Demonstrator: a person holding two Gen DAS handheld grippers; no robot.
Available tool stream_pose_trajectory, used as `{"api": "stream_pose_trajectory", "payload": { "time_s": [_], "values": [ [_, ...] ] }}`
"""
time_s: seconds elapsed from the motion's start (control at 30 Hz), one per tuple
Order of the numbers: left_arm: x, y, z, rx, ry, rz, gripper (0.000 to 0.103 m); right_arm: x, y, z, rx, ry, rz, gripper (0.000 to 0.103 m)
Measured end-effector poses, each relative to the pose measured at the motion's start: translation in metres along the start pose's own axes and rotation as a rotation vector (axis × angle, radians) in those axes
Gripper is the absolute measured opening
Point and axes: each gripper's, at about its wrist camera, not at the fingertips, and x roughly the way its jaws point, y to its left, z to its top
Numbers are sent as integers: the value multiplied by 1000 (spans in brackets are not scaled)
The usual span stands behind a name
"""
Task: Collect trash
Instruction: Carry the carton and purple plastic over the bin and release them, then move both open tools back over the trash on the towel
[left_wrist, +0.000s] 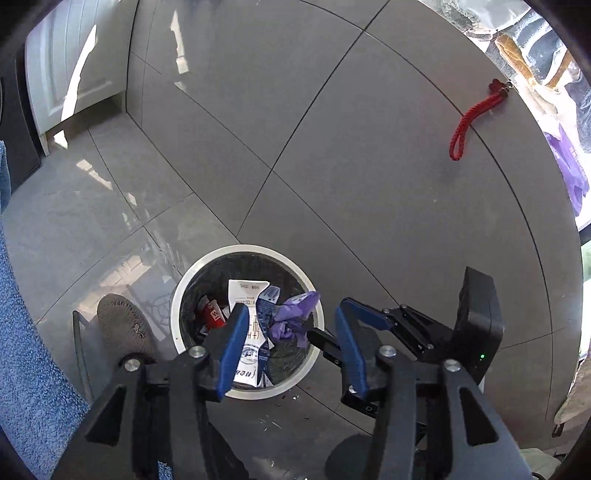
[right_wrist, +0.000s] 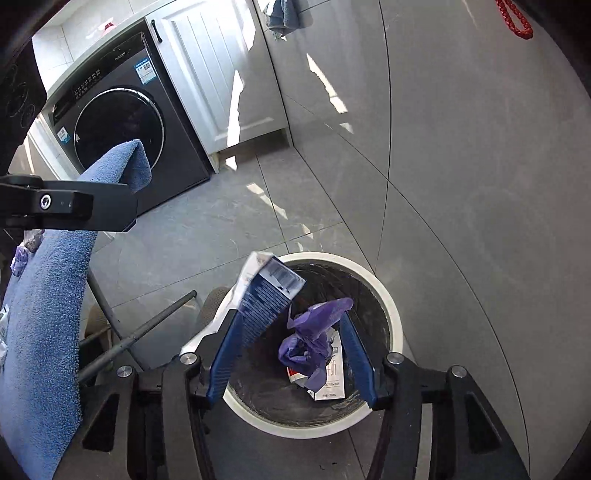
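A round white-rimmed trash bin (left_wrist: 181, 291) with a black liner stands on the grey floor; it also shows in the right wrist view (right_wrist: 391, 295). Inside lie a crumpled purple bag (left_wrist: 295, 314), a blue-and-white carton (left_wrist: 255, 325) and a red wrapper (left_wrist: 212, 314). My left gripper (left_wrist: 290, 332) is open and empty above the bin. My right gripper (right_wrist: 291, 325) is open above the bin. A blue-and-white carton (right_wrist: 266, 299) rests against its left finger, and the purple bag (right_wrist: 314, 332) sits between the fingers. The right gripper also shows in the left wrist view (left_wrist: 369, 317).
A dark washing machine (right_wrist: 122, 122) and white cabinet (right_wrist: 218, 74) stand at the back left. A blue towel (right_wrist: 40, 317) lies on the left. A red rope loop (left_wrist: 471, 122) hangs on the grey wall. A grey slipper (left_wrist: 123, 325) lies beside the bin.
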Motion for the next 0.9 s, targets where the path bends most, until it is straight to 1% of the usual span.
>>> {"api": "stream_pose_trajectory", "payload": {
  "time_s": [0.07, 0.2, 0.4, 0.47, 0.57, 0.7, 0.77, 0.9],
  "values": [
    [-5, -3, -1, 5, -9, 4, 46, -6, -1, -2, -3, -1, -11, 52],
    [-34, -9, -11, 36, -69, 37, 46, -23, 1, -7, -16, -21, -22, 52],
    [-98, -11, -39, 56, -198, 115, 46, -58, 26, 2, -76, -99, -29, 52],
    [-124, -10, -53, 67, -248, 143, 46, -73, 41, 4, -107, -130, -24, 52],
    [-161, -7, -74, 81, -300, 186, 46, -96, 64, 8, -151, -173, -8, 52],
    [-208, 3, -104, 104, -350, 250, 46, -120, 99, 14, -215, -227, 22, 52],
    [-229, 11, -120, 96, -376, 287, 46, -130, 117, 17, -249, -248, 36, 52],
    [-275, 30, -153, 43, -439, 322, 46, -148, 150, 21, -307, -285, 67, 52]
  ]
}}
